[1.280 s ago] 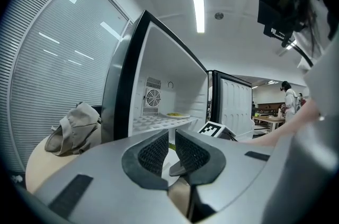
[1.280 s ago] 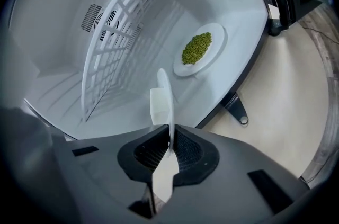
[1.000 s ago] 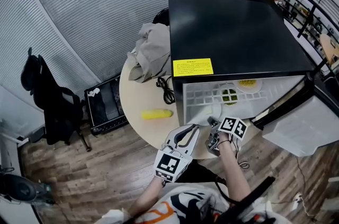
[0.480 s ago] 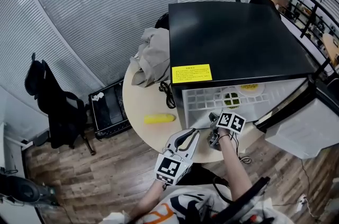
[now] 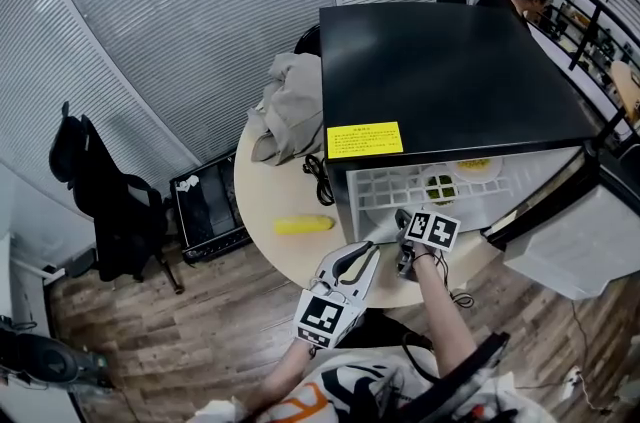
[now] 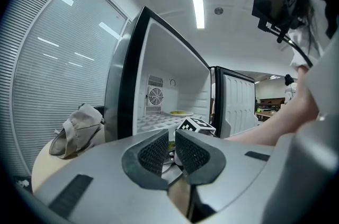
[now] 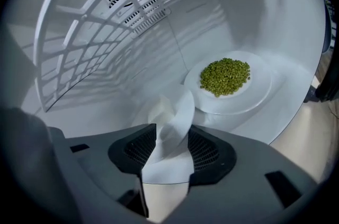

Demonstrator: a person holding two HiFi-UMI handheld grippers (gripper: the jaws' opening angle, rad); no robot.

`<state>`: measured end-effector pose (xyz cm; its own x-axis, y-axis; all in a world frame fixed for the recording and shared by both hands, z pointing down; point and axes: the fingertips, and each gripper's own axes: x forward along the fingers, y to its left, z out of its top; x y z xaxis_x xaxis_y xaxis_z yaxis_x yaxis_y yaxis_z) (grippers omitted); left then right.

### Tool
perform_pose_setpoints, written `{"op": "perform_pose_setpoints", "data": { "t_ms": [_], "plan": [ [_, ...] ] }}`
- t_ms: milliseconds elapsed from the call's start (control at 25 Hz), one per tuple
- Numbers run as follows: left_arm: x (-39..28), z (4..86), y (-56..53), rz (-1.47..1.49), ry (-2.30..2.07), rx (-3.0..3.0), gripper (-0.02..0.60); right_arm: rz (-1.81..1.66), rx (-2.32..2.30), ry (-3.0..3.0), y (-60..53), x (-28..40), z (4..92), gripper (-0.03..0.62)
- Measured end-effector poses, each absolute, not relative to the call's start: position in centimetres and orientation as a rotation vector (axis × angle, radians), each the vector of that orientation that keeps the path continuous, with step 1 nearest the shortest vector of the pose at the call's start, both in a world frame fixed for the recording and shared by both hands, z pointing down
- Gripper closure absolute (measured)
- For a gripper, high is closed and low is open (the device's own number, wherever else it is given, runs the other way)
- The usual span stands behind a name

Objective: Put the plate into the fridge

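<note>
A white plate (image 7: 249,98) heaped with green peas (image 7: 225,75) lies on the floor of the open black fridge (image 5: 450,71). In the head view the plate (image 5: 437,183) shows under the wire shelf. My right gripper (image 7: 170,149) reaches into the fridge mouth, its jaws opening. A white curled tab (image 7: 172,114) at the plate's near edge lies between the pads, no longer pinched. The right gripper (image 5: 403,223) sits at the fridge's front edge. My left gripper (image 5: 360,253) hangs back over the table edge, jaws (image 6: 172,151) shut and empty.
A second plate with yellow food (image 5: 472,166) rests on the wire shelf (image 7: 106,21). The fridge door (image 5: 570,236) stands open at the right. A yellow corn cob (image 5: 302,225), a black cable (image 5: 318,173) and a beige cloth (image 5: 285,106) lie on the round table (image 5: 262,196).
My right gripper has edged a little deeper toward the fridge shelf. The left gripper has barely moved.
</note>
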<state>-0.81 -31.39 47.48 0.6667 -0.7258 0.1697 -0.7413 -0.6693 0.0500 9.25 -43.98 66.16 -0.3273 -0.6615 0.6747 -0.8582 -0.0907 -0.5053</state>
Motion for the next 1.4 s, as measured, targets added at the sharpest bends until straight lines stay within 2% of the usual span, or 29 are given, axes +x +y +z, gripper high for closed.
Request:
{"op": "perform_pose_setpoints", "data": {
  "t_ms": [200, 320, 1240, 1320, 1400],
  "plan": [
    [-0.8, 47.4, -31.3, 0.207, -1.221, 2.767, 0.534, 1.413, 1.711, -1.973, -44.1, 9.1, 65.6, 0.327],
    [-1.0, 47.3, -31.3, 0.206, -1.225, 2.770, 0.533, 1.245, 1.856, -1.957, -44.4, 10.8, 64.2, 0.302],
    [-1.1, 46.7, -29.8, 0.165, -1.173, 2.804, 0.534, 1.245, 1.793, -2.273, -40.3, 8.7, 56.6, 0.306],
    [-1.2, 46.7, -29.5, 0.160, -1.170, 2.806, 0.533, 1.245, 1.790, -2.306, -39.5, 8.5, 55.6, 0.317],
    [-1.3, 46.6, -29.2, 0.156, -1.164, 2.809, 0.534, 1.249, 1.786, -2.342, -38.6, 8.4, 54.5, 0.362]
  ]
}}
